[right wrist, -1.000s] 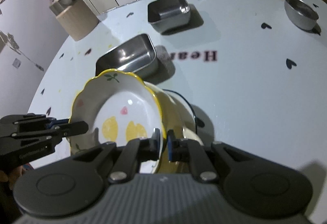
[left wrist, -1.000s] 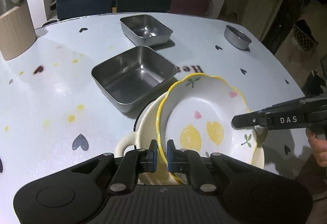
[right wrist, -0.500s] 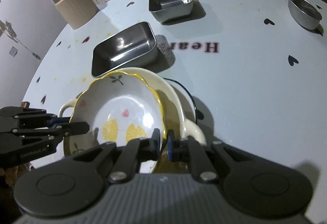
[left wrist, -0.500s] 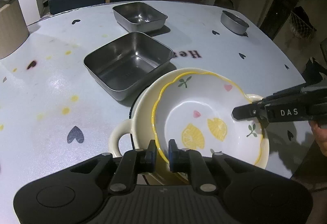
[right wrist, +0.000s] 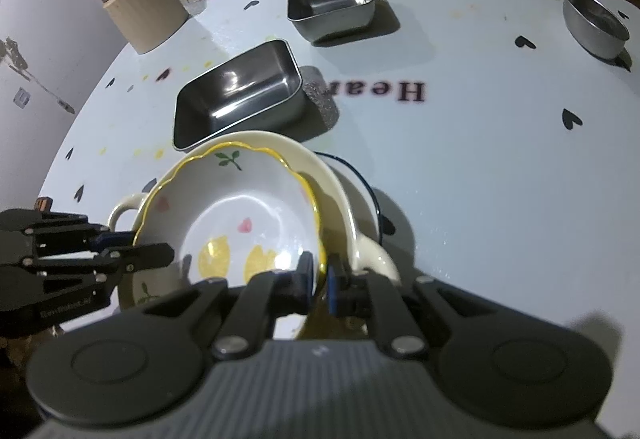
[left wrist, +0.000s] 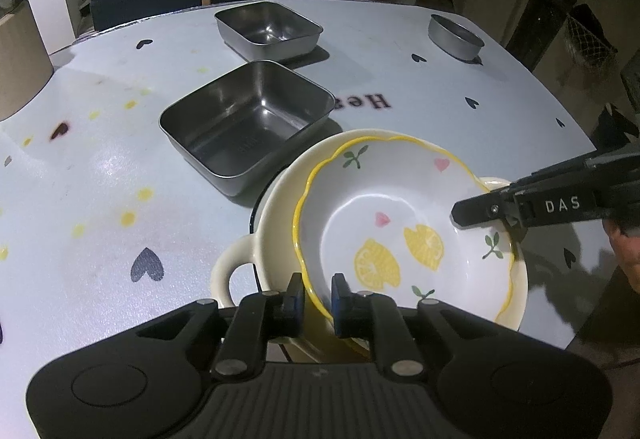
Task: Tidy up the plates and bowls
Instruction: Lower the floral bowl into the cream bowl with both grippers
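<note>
Lemon bowl [left wrist: 404, 223] nested in cream pot [left wrist: 276, 207]; left tongs [left wrist: 318, 293] apart astride rim, right tongs [right wrist: 319, 279] clamped on it.

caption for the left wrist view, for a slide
Left gripper loosening its jaws around the lemon-print bowl nested in a cream handled dish, right gripper at the far rim.

lemon bowl [left wrist: 400, 223] nested in handled bowl [left wrist: 276, 215] on worktop [left wrist: 100, 175], near square tin [left wrist: 248, 123] just behind the stack, far square tin [left wrist: 268, 27] behind that, round tin [left wrist: 455, 37] far right, canister [right wrist: 140, 15] far left at worktop edge
</note>
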The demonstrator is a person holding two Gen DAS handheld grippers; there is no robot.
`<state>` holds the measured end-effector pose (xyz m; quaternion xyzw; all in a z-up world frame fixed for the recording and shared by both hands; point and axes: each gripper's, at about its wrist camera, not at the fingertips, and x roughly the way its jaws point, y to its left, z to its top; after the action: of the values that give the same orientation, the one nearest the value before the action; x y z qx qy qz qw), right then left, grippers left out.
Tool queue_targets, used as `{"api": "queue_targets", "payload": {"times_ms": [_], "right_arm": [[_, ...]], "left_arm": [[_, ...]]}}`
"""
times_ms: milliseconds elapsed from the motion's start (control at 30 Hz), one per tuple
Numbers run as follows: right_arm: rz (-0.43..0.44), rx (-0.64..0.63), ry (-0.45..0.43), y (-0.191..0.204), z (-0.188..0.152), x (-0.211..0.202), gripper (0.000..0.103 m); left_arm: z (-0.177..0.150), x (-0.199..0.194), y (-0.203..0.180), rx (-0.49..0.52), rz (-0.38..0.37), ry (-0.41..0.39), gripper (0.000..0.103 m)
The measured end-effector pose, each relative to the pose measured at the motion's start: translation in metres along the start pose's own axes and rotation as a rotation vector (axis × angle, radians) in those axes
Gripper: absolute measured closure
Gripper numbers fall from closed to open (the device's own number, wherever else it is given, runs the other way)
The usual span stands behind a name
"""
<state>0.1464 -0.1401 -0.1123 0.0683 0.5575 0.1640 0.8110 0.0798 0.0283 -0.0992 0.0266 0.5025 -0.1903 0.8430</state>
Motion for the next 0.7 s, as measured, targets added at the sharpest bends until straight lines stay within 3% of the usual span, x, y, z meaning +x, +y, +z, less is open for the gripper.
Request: {"api": "queue_targets", "payload": {"times_ms": [333, 467, 700], "right_arm": [[0.056, 0.092, 0.016, -0.009, 0.008, -0.002, 0.085], [0.07, 0.105, 0.001, -0.011, 0.01, -0.005, 0.085], [0.052, 0.073, 0.018, -0.007, 0.006, -0.003, 0.085]], "left_arm": [[0.0, -0.001, 0.004, -0.03, -0.019, 0.003, 0.087], [0.003, -0.012, 0.007, -0.04, -0.006, -0.038, 0.087], [0.002, -0.016, 0.008, -0.045, -0.017, -0.041, 0.078]]}}
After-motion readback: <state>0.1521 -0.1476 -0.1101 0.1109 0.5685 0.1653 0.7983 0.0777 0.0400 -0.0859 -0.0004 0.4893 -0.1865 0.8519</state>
